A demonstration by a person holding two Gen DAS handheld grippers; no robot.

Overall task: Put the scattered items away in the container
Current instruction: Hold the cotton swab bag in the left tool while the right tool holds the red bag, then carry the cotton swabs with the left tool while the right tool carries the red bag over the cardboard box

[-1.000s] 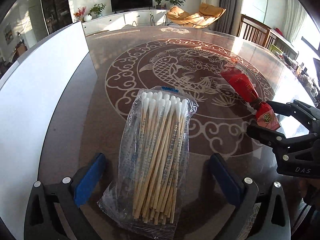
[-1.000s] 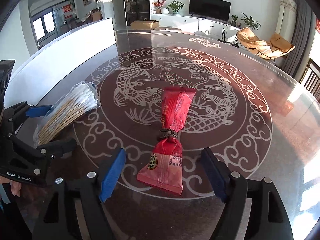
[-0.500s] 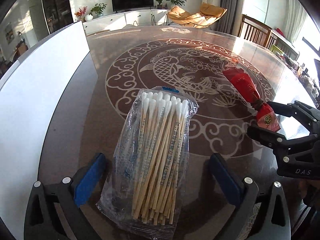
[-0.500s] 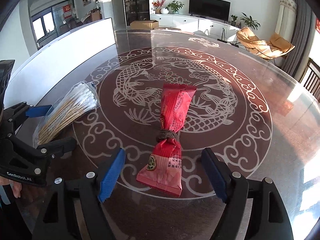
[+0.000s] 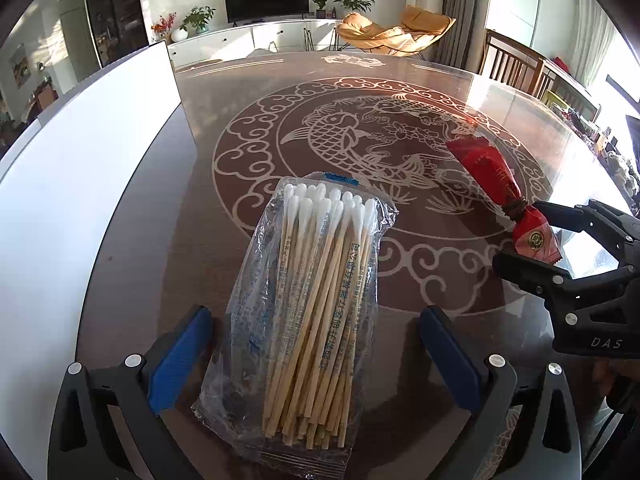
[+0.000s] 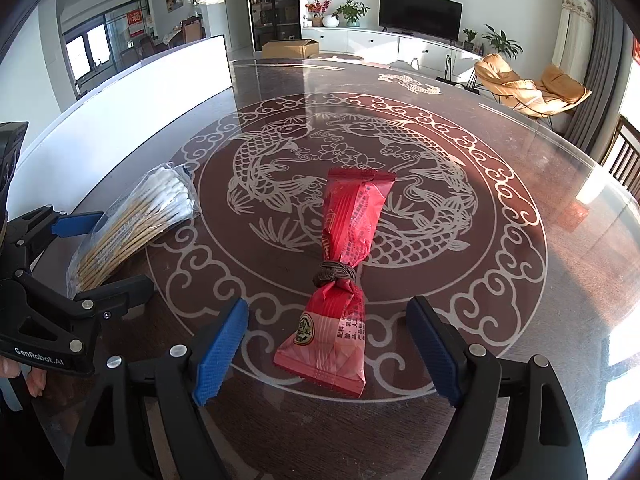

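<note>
The big brown table (image 6: 500, 240) with fish drawings is shiny. The right gripper (image 6: 326, 350) is opening around a red packet (image 6: 340, 280); the left gripper (image 5: 314, 354) is wide around a swab bag (image 5: 312, 300).

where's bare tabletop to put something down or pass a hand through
Free: the table beyond and right of the red snack packet, and the strip between it and the cotton swab bag. Crowded: the near edge, where the opening right gripper straddles the packet, the left gripper straddles the bag, and the white board walls the left.
</note>
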